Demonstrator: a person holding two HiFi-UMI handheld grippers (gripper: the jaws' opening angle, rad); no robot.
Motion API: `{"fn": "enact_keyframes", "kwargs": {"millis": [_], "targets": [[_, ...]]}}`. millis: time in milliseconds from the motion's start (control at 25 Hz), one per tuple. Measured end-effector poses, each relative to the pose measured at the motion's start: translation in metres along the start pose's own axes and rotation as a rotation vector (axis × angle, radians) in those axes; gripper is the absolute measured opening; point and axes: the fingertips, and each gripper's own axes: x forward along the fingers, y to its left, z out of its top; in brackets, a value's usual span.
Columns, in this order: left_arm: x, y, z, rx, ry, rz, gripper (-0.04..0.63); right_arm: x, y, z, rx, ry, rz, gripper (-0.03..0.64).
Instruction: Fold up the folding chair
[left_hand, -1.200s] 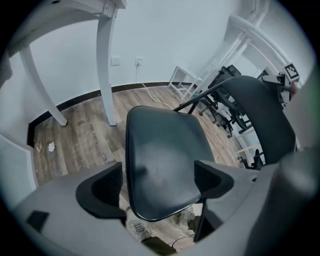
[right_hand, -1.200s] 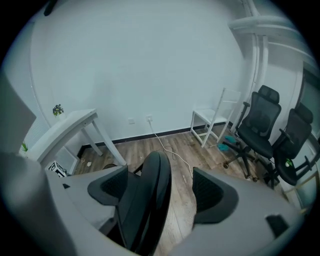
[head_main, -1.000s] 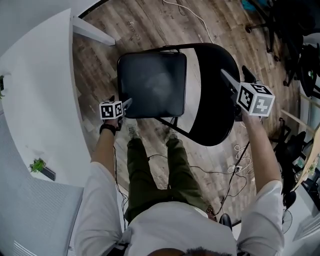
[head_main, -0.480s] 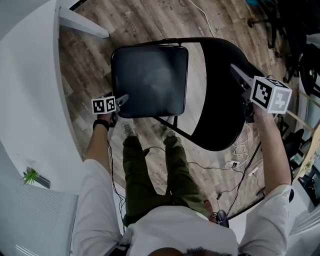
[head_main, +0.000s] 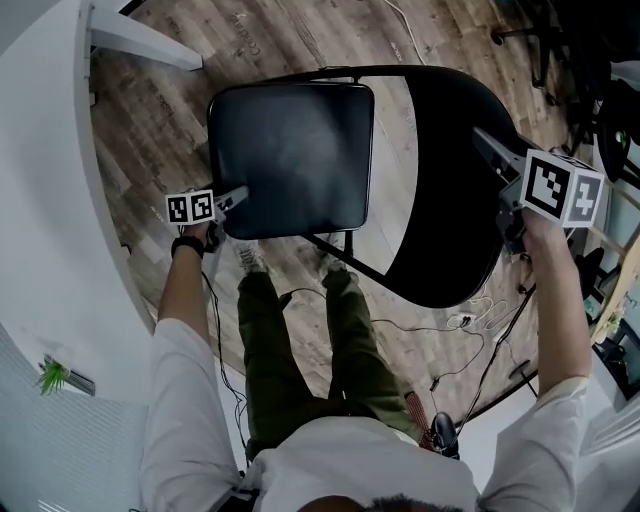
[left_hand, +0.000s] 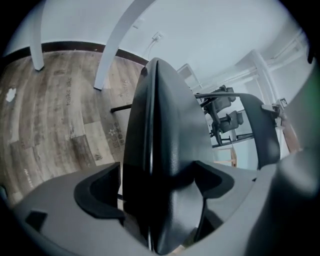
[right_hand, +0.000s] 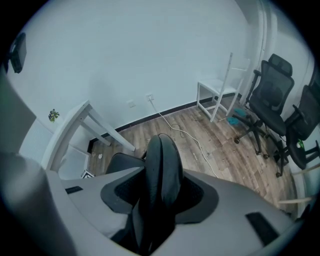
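The left tongs are gripping the seat edge. The right tongs, having just been closing, are pinching the backrest. Either narrow hold could be slipping off the smooth padding once the seat is swinging up.

Looks steeply down from the head onto the folding chair. Looks close along the jaws from left hand-held gripper and right hand-held gripper, sharing it and the floor.
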Motion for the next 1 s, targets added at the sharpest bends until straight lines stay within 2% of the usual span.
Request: {"fn": "enact_keyframes", "kwargs": {"millis": [160,280,440,640,800,1000], "targets": [[0.008,-0.001,-0.004,-0.083,0.001,-0.182,0.453,0.001,0.002,0.0,0.007,0.003,0.016,0.183],[0.014,-0.004,-0.004,-0.112,-0.008,-0.301,0.451,0.003,0.004,0.0,0.018,0.001,0.041,0.179],[0.018,-0.01,-0.003,-0.139,-0.009,-0.416,0.429,0.006,0.01,0.002,0.026,-0.007,0.081,0.175],[0.016,-0.016,-0.004,-0.113,0.003,-0.439,0.387,0.008,0.016,0.003,0.041,-0.022,0.139,0.169],[0.015,-0.019,-0.006,-0.107,-0.02,-0.403,0.38,0.002,0.0,0.002,0.026,0.004,0.054,0.166],[0.011,-0.032,-0.007,-0.078,-0.012,-0.383,0.366,-0.003,-0.004,0.0,0.044,0.005,0.068,0.158]]}}
